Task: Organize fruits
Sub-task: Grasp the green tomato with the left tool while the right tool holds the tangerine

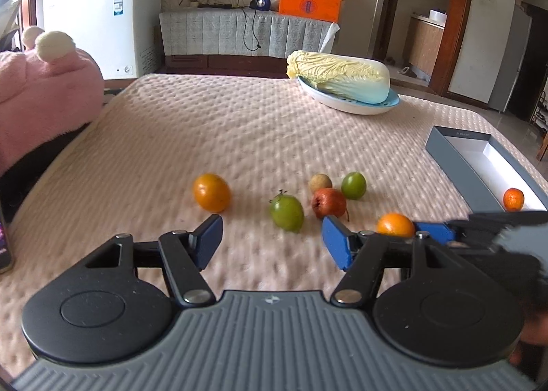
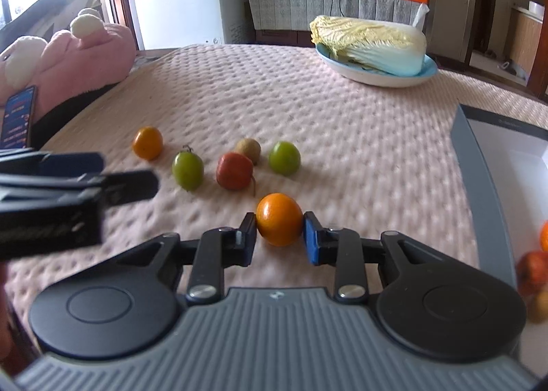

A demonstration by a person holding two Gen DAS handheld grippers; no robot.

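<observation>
Right gripper [image 2: 279, 236]: its two blue pads flank the near orange [image 2: 279, 218], one at 9 o'clock and one at 3 o'clock of the fruit; they look in contact, so I judge it pinching the fruit, which appears to rest on the pink quilted cover [image 2: 342, 123].
Left gripper [image 1: 270, 242]: spread wide with nothing between the pads, hovering low over the cover; the stemmed green fruit [image 1: 287, 212] lies just beyond the gap, toward 12 o'clock.
Loose fruit, right wrist view: far orange [image 2: 147, 143] at 10 o'clock of the held one; stemmed green fruit [image 2: 187, 170], red fruit [image 2: 235, 170], brown fruit [image 2: 249, 150] and second green fruit [image 2: 284, 158] in a loose row from 11 to 12 o'clock.
Gray box [image 1: 455, 151]: open, white inside, at 3 o'clock of the loose fruit; one small orange [image 1: 513, 199] already lies in it, and the right wrist view shows blurred fruit at its near end.
Handling: the orange is likely light, round and smooth-skinned, firm with a little give; it could roll or squirt out if the pads sit off centre.
Hold: across the widest part, pads opposite each other, as they stand now; modest pressure to avoid bruising.
Progress: I judge the job partly done, six fruits outside the box.
Bystanders: napa cabbage [image 1: 339, 77] on a blue plate [image 1: 346, 105] at the far edge, well apart.
</observation>
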